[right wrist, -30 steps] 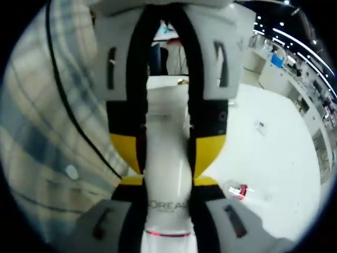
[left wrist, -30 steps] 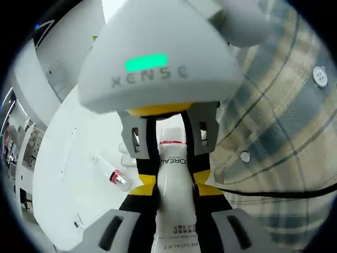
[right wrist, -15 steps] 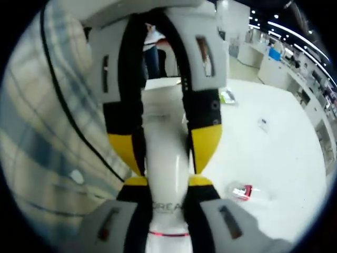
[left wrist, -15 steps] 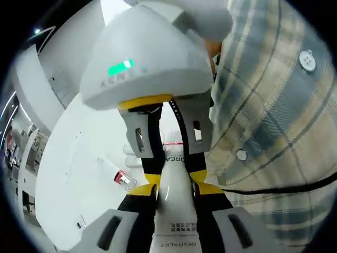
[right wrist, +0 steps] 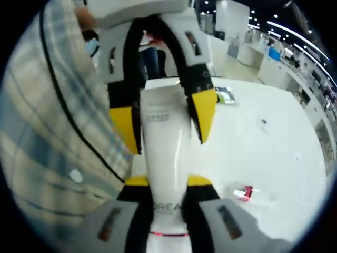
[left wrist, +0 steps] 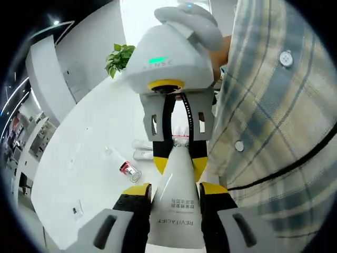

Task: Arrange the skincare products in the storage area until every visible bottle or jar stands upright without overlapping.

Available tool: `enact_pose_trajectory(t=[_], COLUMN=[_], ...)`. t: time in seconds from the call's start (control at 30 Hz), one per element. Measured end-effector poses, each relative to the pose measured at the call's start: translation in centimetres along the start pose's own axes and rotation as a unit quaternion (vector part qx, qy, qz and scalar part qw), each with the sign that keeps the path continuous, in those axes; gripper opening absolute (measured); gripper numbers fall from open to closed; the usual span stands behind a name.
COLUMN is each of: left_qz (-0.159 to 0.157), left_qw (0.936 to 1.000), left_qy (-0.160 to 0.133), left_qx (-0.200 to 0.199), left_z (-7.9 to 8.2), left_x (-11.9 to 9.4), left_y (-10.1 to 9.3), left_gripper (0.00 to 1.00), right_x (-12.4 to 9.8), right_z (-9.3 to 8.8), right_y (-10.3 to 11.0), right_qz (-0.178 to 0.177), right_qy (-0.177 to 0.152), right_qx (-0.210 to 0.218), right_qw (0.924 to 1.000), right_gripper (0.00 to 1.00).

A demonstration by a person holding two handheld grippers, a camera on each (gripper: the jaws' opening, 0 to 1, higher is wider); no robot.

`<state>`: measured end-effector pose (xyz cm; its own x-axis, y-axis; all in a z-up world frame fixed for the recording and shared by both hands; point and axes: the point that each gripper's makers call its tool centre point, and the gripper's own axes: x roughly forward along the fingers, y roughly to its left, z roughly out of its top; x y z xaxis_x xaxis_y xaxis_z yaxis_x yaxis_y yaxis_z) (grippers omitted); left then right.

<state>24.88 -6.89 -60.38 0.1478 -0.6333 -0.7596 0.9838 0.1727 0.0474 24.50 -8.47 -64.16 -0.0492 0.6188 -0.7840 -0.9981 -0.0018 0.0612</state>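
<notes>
Left gripper view: both grippers on one white tube
Left gripper clamps its wide end; right gripper pinches its neck; small red-capped bottle lies on white table.

One white plastic tube, one small red-capped clear vial, two yellow-tipped tools, one potted green plant.
</notes>
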Motion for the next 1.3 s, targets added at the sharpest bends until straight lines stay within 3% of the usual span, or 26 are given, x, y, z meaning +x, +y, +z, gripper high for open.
enact_pose_trajectory(t=[0.13, 0.27, 0.33, 0.43, 0.5, 0.6, 0.63, 0.67, 0.7, 0.8, 0.97, 1.03, 1.13, 1.27, 1.3], left_qz=[0.016, 0.036, 0.039, 0.052, 0.048, 0.048, 0.048, 0.049, 0.048, 0.041, 0.03, 0.025, 0.018, 0.01, 0.008], left_qw=[0.999, 0.9958, 0.9918, 0.9824, 0.9687, 0.9393, 0.9253, 0.9155, 0.8995, 0.8687, 0.8518, 0.8385, 0.808, 0.7791, 0.7757], left_qy=[-0.017, -0.026, -0.025, -0.054, -0.082, -0.136, -0.159, -0.173, -0.196, -0.228, -0.249, -0.266, -0.297, -0.323, -0.328], left_qx=[-0.037, -0.08, -0.119, -0.171, -0.229, -0.311, -0.341, -0.36, -0.388, -0.438, -0.46, -0.475, -0.509, -0.537, -0.539], left_z=[-0.5, -1.4, -2.6, -3.0, -3.1, -2.6, -2.4, -2.3, -2.0, -1.8, -1.1, -0.6, 0.2, 0.8, 1.0], left_x=[-1.1, -2.0, -2.6, -3.3, -3.5, -3.9, -4.1, -4.2, -4.3, -4.3, -3.9, -3.8, -3.8, -3.6, -3.5], left_y=[0.7, 1.7, 2.0, 2.5, 2.6, 3.0, 3.2, 3.4, 3.7, 4.0, 3.7, 3.7, 3.9, 4.1, 4.1], left_gripper=[0.39, 0.49, 0.51, 0.52, 0.55, 0.59, 0.58, 0.58, 0.58, 0.57, 0.56, 0.55, 0.53, 0.49, 0.48], right_x=[0.0, -0.2, -0.5, -0.8, -1.0, -1.4, -1.5, -1.6, -1.8, -2.2, -2.3, -2.2, -2.1, -2.0, -2.0], right_z=[0.1, 0.2, 0.3, 0.2, 0.1, 0.0, 0.1, 0.1, 0.2, 0.4, 1.0, 1.3, 1.7, 2.4, 2.5], right_y=[-0.2, -0.4, -0.7, -1.2, -1.4, -1.9, -2.1, -2.4, -2.5, -2.9, -3.1, -3.0, -3.2, -3.4, -3.5], right_qz=[-0.002, -0.004, -0.007, -0.015, -0.019, -0.032, -0.037, -0.043, -0.046, -0.057, -0.068, -0.069, -0.076, -0.081, -0.082], right_qy=[-0.002, -0.007, -0.014, -0.022, -0.025, -0.034, -0.04, -0.045, -0.051, -0.065, -0.082, -0.085, -0.092, -0.108, -0.11], right_qx=[-0.003, -0.003, 0.003, 0.014, 0.023, 0.042, 0.052, 0.057, 0.069, 0.084, 0.099, 0.104, 0.114, 0.133, 0.134], right_qw=[1.0, 1.0, 0.9999, 0.9996, 0.9993, 0.998, 0.9972, 0.9964, 0.9952, 0.9928, 0.9894, 0.9885, 0.9864, 0.9818, 0.9814], right_gripper=[0.2, 0.2, 0.2, 0.2, 0.2, 0.2, 0.2, 0.2, 0.2, 0.2, 0.2, 0.2, 0.21, 0.21, 0.21])
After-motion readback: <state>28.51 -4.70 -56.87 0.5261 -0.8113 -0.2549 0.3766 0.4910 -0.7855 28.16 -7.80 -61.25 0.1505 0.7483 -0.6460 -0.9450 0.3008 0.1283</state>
